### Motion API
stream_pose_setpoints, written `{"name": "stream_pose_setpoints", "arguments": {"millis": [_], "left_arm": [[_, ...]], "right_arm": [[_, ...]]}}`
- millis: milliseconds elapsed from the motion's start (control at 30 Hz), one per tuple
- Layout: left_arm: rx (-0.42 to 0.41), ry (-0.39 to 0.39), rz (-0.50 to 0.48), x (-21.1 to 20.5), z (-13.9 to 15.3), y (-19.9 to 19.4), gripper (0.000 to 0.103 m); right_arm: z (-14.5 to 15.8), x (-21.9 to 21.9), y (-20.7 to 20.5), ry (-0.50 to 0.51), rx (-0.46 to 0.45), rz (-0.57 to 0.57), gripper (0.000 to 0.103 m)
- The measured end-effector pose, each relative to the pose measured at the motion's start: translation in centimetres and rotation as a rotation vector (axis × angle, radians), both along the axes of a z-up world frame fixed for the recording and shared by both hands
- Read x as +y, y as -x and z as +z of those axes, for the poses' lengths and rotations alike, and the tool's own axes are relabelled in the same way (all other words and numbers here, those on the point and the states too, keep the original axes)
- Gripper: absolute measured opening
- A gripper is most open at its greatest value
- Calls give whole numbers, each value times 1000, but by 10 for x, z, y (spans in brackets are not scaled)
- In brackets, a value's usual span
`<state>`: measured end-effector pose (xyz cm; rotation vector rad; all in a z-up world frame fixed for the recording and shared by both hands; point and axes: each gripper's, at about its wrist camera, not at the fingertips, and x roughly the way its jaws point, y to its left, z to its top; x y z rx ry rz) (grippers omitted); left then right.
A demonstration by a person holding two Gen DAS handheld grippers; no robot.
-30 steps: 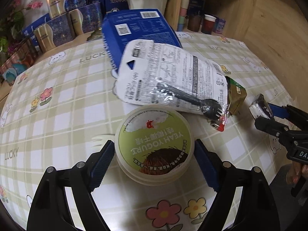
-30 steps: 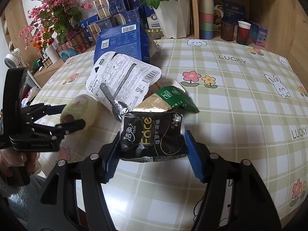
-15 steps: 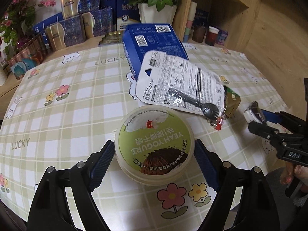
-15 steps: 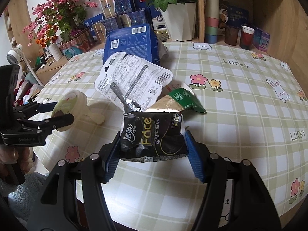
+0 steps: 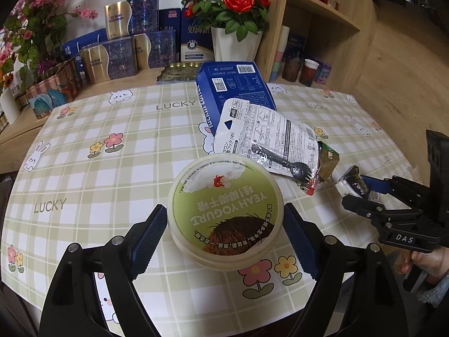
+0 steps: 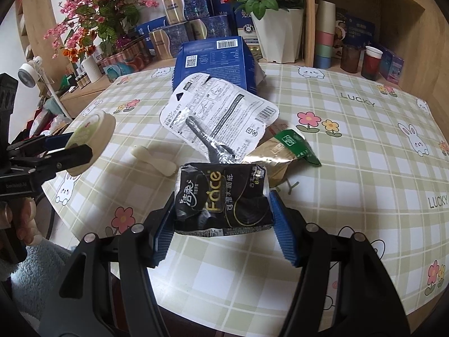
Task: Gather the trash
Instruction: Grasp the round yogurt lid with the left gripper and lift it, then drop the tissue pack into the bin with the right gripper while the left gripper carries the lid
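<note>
Gripping a yogurt tub [image 5: 226, 207] at lower centre, the left tongs [image 5: 224, 226] held it above the counter [image 5: 84, 174]; the right tongs [image 6: 221, 210] clamped a tissue pack [image 6: 221, 199], lower centre.

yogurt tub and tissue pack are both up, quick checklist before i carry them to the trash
1. Left gripper clamped on yogurt tub: ok, pads on both sides.
2. Tub clear of the table: ok in the right wrist view.
3. Right gripper clamped on black tissue pack: ok.
4. Pack lifted clear of green wrapper: cannot tell.
5. Trash left behind: not ok; white pouch, black fork, white spoon remain.
6. Bin location: cannot tell, none in view.
</note>
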<state>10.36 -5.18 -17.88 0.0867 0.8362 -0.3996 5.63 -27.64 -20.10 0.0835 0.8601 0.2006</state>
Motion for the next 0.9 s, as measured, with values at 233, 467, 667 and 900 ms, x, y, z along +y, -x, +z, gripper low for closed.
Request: {"name": "stream_pose_setpoints", "arguments": {"millis": [233,467,667,900], "left_arm": [[-27,12,6,7,12,15,81],[-45,29,24,18,20,33,81],[-65,39,32,26,27,53,81],[-86,50,40,35,32,79,81]], "right_arm": [[0,10,6,3,4,26,63],[3,21,20,22,3,59,63],[3,30,42,38,10,81,63],[1,42,68,52,16,109,63]]}}
